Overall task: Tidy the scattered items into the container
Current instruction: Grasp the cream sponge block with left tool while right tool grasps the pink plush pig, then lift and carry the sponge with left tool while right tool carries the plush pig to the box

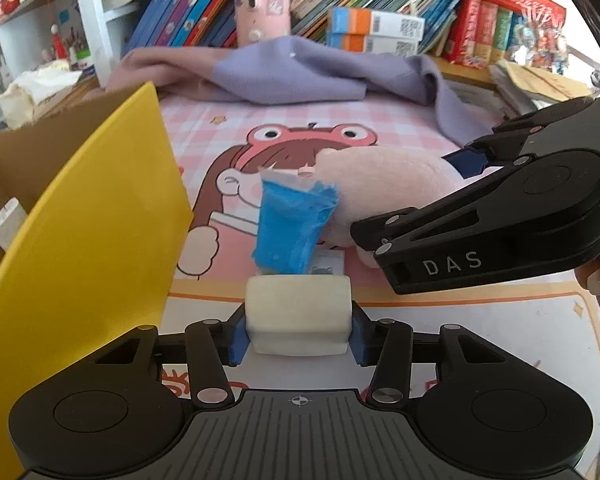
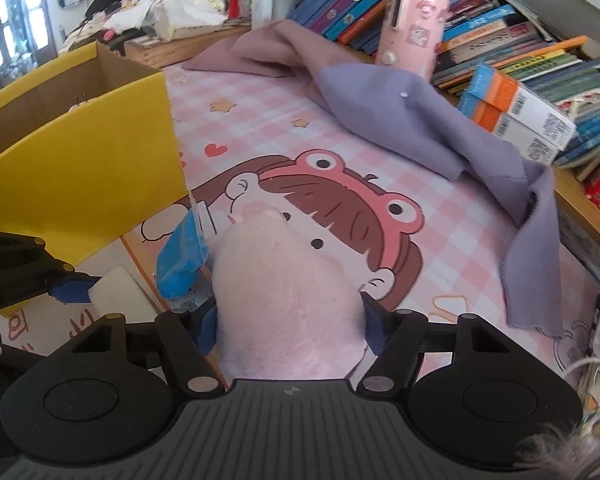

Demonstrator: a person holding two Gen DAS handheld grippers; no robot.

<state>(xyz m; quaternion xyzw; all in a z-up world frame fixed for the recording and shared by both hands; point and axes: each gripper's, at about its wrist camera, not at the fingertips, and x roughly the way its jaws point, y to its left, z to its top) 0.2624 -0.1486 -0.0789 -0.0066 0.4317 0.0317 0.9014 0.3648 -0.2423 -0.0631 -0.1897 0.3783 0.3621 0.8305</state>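
Between my left gripper's [image 1: 298, 320] blue pads sits a white block [image 1: 298, 312], pinched at both sides; it looks rigid, smooth and light. Just beyond, at twelve o'clock, lies a crinkly blue packet [image 1: 294, 228]; the yellow cardboard box [image 1: 80, 248] stands at nine. On the right wrist view, my right gripper [image 2: 290, 328] squeezes a pink plush toy [image 2: 284, 292], soft and yielding, best held mid-body. The box [image 2: 80, 168] stands at ten o'clock.

yellow box [image 1: 80, 216]: cut off at frame's left edge | blue packet [image 2: 182, 258]: beside box, partly behind pink plush [image 2: 284, 288] (lower end hidden)
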